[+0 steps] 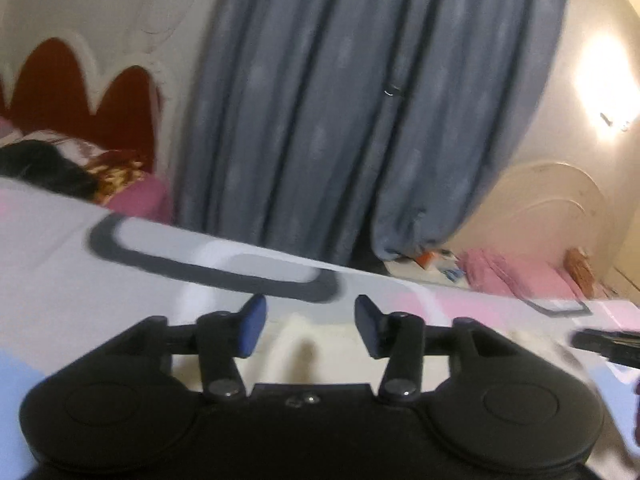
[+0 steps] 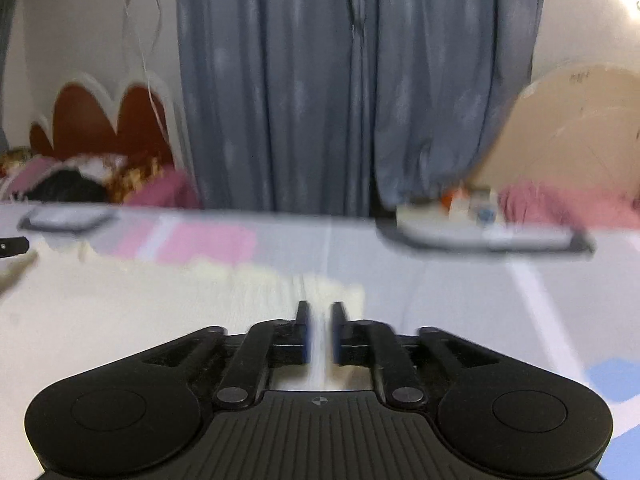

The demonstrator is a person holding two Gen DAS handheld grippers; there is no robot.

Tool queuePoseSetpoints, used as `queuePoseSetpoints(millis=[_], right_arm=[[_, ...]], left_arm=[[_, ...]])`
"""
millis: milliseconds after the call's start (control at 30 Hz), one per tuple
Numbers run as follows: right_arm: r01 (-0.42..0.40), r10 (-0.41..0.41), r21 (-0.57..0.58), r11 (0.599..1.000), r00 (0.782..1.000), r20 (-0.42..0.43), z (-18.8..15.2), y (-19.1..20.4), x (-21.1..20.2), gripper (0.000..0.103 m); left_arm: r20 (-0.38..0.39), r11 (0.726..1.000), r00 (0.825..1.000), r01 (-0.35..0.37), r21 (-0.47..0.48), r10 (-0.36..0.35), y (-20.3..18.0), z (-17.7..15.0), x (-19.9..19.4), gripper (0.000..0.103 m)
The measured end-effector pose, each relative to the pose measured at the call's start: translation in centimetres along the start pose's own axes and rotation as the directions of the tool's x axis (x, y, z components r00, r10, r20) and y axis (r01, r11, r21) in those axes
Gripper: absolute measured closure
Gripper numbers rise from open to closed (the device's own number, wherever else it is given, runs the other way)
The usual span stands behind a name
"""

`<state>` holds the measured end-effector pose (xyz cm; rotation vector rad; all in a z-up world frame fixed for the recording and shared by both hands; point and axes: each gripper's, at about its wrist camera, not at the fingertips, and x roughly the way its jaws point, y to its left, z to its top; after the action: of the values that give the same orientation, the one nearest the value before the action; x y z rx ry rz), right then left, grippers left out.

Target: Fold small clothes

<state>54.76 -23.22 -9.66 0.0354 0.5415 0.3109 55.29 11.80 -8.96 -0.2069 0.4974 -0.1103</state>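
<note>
While both views are smeared by motion blur, the nearest things can still be made out: the left gripper [image 1: 308,326] is seen with its blue-padded jaws spread wide and nothing between them, and the right gripper [image 2: 320,332] is seen with its jaws drawn close, a narrow gap left between them; whether a thin fold of cloth is pinched there cannot be told. Just beyond the fingers of each, a cream garment [image 2: 168,292] is spread on the patterned bed sheet [image 1: 72,276], lying at 10 o'clock from the right gripper and at 12 o'clock just ahead of the left one. It is judged to be light, soft and limp, likely to sag and slide on the smooth sheet, so it would best be taken at a hem or corner, with both edges pinched and kept taut. Farther off, at 12 o'clock, blue-grey curtains [image 2: 360,80] are hung, and at 10 o'clock a red scalloped headboard [image 1: 52,84] is seen above heaped pillows [image 1: 80,160].
</note>
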Motion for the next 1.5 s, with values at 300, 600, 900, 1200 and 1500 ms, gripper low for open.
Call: queuePoseSetpoints(millis=[300, 600, 900, 1200, 1500], right_arm=[[-0.116, 0.1, -0.103, 0.988, 0.984, -0.146, -1.0, 7.0, 4.5, 0.063], [-0.071, 0.067, -0.05, 0.996, 0.995, -0.073, 0.2, 4.0, 0.7, 0.063], [-0.122, 0.106, -0.113, 0.986, 0.984, -0.142, -3.6, 6.2, 0.3, 0.064], [-0.21, 0.19, -0.148, 0.966, 0.972, -0.135, -4.8, 9.5, -4.1, 0.064], [-0.129, 0.12, -0.103, 0.986, 0.989, -0.089, -5.6, 7.2, -8.8, 0.064]], left_arm=[[-0.141, 0.984, 0.99, 0.019, 0.18, 0.006, -3.6, -2.6, 3.2, 0.049], [-0.054, 0.979, 0.997, 0.06, 0.193, -0.05, -5.7, -2.3, -1.0, 0.04], [-0.145, 0.962, 0.989, 0.057, 0.268, -0.019, -6.5, -6.0, -1.2, 0.04], [-0.151, 0.966, 0.988, 0.078, 0.247, -0.041, -8.7, -7.5, -4.3, 0.037], [-0.103, 0.963, 0.994, 0.05, 0.263, -0.024, -9.0, -8.6, -8.7, 0.04]])
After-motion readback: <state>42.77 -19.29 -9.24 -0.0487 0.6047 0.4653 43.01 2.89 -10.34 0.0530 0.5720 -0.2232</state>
